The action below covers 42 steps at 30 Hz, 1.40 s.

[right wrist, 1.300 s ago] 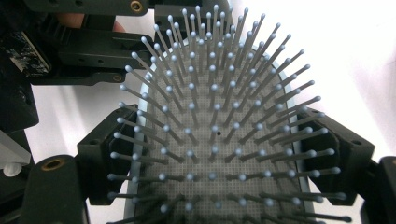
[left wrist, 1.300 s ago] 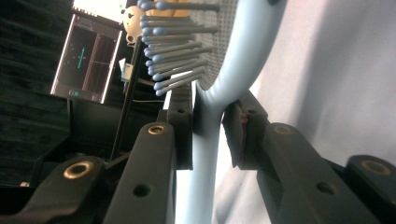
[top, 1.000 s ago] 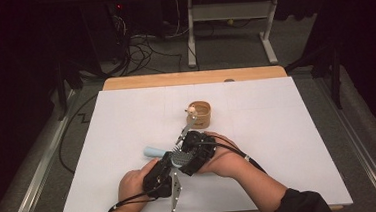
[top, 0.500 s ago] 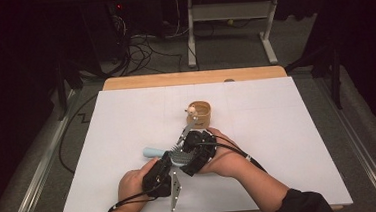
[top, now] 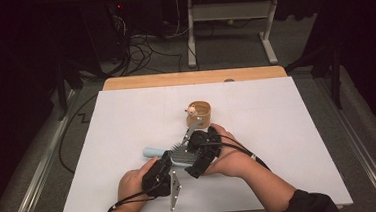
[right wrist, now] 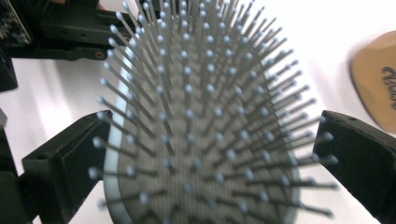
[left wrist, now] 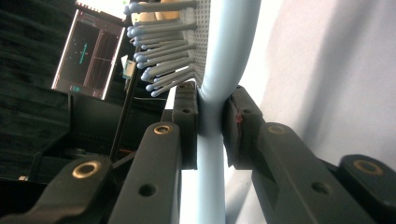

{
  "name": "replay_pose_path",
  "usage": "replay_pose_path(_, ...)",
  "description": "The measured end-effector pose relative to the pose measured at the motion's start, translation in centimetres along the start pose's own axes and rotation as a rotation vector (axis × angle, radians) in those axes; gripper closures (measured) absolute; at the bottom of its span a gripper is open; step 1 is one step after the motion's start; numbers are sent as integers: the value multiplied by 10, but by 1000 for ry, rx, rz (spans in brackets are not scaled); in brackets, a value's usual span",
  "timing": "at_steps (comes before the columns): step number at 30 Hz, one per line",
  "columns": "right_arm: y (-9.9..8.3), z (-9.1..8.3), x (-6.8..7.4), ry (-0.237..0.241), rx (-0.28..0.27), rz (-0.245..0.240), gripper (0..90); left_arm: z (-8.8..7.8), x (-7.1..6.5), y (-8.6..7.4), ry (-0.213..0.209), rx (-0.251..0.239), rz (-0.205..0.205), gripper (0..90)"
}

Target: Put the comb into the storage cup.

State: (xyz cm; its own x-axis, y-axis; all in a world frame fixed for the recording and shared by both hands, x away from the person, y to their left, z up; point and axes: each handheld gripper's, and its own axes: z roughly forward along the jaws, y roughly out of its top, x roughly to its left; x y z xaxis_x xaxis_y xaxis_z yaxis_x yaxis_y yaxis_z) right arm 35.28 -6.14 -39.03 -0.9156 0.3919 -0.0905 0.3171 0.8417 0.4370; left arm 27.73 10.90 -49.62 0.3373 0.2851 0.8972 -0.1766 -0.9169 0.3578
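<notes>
A pale blue plastic paddle hairbrush with grey ball-tipped bristles (top: 177, 157) lies near the middle of the white worktop (top: 127, 120), a little toward the near edge, its handle end pointing toward the left edge. In the high view both hands meet over it.

The left gripper (left wrist: 211, 123) is clenched on the brush's narrow neck: in the left gripper view the two black pads press the pale blue handle from both sides, just below the bristle pad. The left hand (top: 131, 182) sits close to the near edge.

The right gripper (right wrist: 210, 158) has just been opening. In the right gripper view its jaws stand wide apart, one on each side of the brush head, clear of the rim and bristles; the head lies between them, ungrasped. The right hand (top: 229, 155) rests just right of the brush.

A small round tan wooden holder (top: 198, 113) stands beyond the brush, toward the far edge, near the right gripper but apart from it.
</notes>
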Motion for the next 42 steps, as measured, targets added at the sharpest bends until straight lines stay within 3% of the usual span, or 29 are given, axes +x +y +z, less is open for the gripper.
replay_pose_path(7,-7,-9,-2,-4,-5,3,6,1,0,0,-1,10,-4,771)
replay_pose_path(15,-16,-16,-4,-4,13,-33,30,1,1,-1,2,24,-5,771)
replay_pose_path(17,-19,-17,-4,-13,21,-22,25,1,2,-1,3,35,3,771)
replay_pose_path(21,-25,-19,-7,-16,26,-11,14,2,3,-3,3,35,-26,771)
replay_pose_path(28,-44,-18,-12,-28,66,4,5,2,5,-4,2,38,-38,771)
replay_pose_path(37,-70,-16,-26,-51,103,70,5,1,7,-4,1,37,-67,771)
replay_pose_path(42,-85,-18,-32,-69,91,106,4,1,8,-4,2,40,-80,770)
